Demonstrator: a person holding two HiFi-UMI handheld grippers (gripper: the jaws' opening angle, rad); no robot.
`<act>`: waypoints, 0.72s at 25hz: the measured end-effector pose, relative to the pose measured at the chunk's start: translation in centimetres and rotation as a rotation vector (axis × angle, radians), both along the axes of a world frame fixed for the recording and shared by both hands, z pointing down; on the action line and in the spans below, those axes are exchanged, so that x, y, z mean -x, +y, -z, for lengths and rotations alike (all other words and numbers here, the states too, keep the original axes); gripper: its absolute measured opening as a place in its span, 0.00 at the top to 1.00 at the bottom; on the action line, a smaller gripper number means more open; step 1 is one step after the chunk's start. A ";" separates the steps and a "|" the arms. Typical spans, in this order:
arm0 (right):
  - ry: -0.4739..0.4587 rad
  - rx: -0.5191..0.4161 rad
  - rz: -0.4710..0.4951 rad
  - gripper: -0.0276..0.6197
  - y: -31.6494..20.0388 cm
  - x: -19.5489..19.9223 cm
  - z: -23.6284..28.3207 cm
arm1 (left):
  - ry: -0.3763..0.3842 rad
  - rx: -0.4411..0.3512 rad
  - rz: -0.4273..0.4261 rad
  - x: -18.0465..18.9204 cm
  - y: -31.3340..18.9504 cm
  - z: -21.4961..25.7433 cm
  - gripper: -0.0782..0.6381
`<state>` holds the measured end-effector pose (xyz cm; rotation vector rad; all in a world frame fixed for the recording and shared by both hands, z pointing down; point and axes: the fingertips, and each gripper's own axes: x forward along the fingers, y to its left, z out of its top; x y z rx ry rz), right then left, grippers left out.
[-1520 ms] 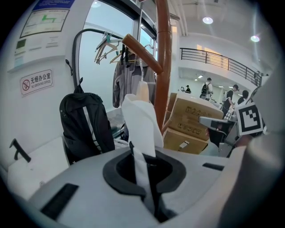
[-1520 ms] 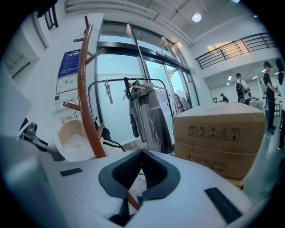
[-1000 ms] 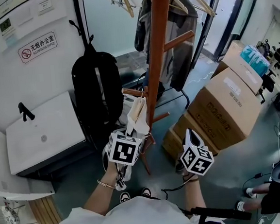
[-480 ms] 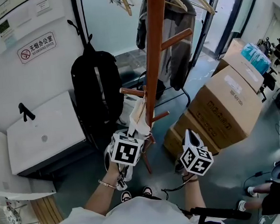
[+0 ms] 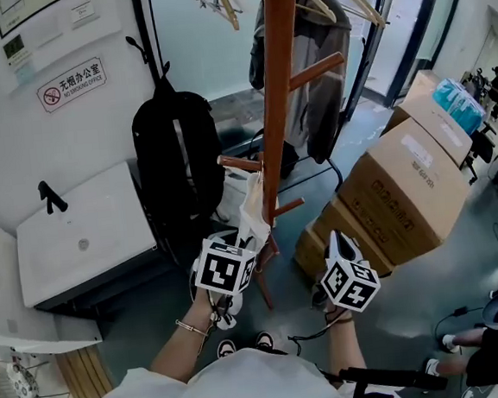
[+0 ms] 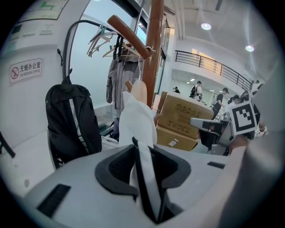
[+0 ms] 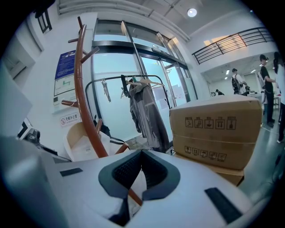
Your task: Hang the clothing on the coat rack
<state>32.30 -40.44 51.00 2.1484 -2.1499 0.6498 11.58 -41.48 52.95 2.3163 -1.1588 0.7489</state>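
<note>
Hardly anything has shifted: the left gripper (image 5: 238, 238) keeps its jaws clamped on the white garment (image 5: 254, 204), which hangs just beside the wooden coat rack (image 5: 277, 105), below a peg (image 5: 241, 162). The right gripper (image 5: 339, 240) hangs nearby, jaws closed and empty.

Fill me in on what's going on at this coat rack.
A person holds a two-jaw gripper in each hand. The left gripper is shut on a white cloth garment, which runs up from the jaws to a short lower peg of the tall brown wooden coat rack. Whether the cloth is properly hooked there is unclear. The right gripper hangs beside the rack with its jaws together, holding nothing.
</note>
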 end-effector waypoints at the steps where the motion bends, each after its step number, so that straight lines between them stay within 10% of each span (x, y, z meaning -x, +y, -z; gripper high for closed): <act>1: 0.000 0.000 0.001 0.92 0.1 0.0 0.0 | 0.005 0.001 -0.002 0.0 0.2 0.0 0.73; 18: -0.005 -0.008 0.063 0.92 1.0 3.1 0.6 | 0.108 -0.068 0.017 1.6 2.5 3.0 0.69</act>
